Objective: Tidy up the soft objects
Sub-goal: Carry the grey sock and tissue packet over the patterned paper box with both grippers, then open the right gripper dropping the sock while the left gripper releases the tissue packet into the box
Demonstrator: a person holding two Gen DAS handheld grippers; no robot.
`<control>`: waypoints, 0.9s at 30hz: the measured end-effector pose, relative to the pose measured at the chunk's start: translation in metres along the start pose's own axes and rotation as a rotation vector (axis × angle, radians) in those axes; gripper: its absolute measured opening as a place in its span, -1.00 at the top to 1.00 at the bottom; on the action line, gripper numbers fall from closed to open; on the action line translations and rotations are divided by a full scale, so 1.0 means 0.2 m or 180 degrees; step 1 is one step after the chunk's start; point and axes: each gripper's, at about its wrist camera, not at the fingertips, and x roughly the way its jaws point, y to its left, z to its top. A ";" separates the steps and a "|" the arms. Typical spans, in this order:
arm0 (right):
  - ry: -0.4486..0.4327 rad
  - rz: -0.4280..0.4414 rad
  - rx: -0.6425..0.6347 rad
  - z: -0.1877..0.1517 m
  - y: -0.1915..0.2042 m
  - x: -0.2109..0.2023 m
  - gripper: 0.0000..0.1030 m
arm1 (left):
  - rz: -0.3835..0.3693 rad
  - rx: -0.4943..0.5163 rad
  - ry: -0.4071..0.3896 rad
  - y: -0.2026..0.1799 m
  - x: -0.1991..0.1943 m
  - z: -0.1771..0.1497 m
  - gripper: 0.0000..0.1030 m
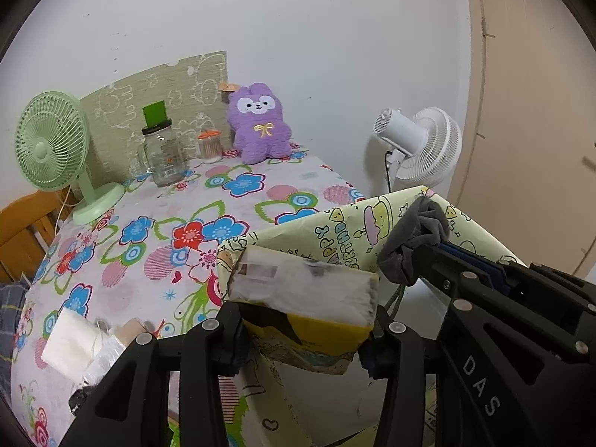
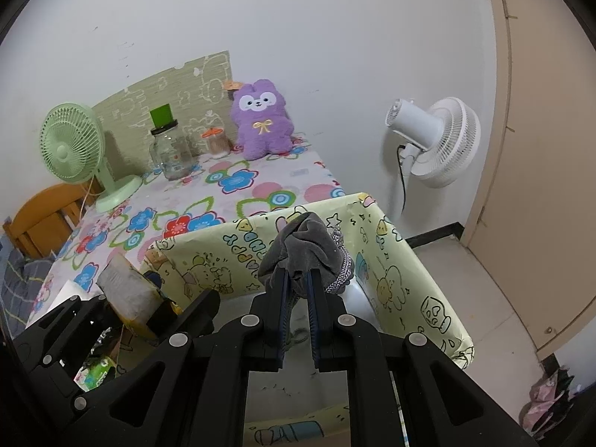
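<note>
My left gripper is shut on a yellow tissue pack with a clear plastic end, held over the near edge of a pale green cartoon-print box. My right gripper is shut on a grey drawstring pouch and holds it above the box's open inside. The pouch also shows in the left wrist view, and the tissue pack in the right wrist view. A purple plush bear sits at the back of the floral table.
On the table stand a green desk fan, a glass jar with a green lid, a small cotton-swab jar and a white tissue bundle. A white floor fan stands to the right by the wall, and a wooden chair at left.
</note>
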 end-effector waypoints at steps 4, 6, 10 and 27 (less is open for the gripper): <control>0.0018 -0.0017 -0.0053 0.01 0.03 -0.01 0.73 | -0.0070 -0.0011 0.0021 0.01 -0.01 0.00 -0.10; 0.0014 -0.0028 -0.0085 0.01 0.03 -0.01 0.71 | -0.0158 -0.0036 0.0026 0.01 -0.02 0.00 -0.28; -0.0006 -0.0061 -0.0125 0.02 0.03 -0.03 0.33 | -0.0238 -0.0010 -0.0026 -0.01 -0.05 0.00 -0.60; -0.0156 0.0010 -0.0128 0.04 0.09 -0.13 -0.74 | -0.0152 -0.0038 -0.0098 0.06 -0.15 0.01 -0.92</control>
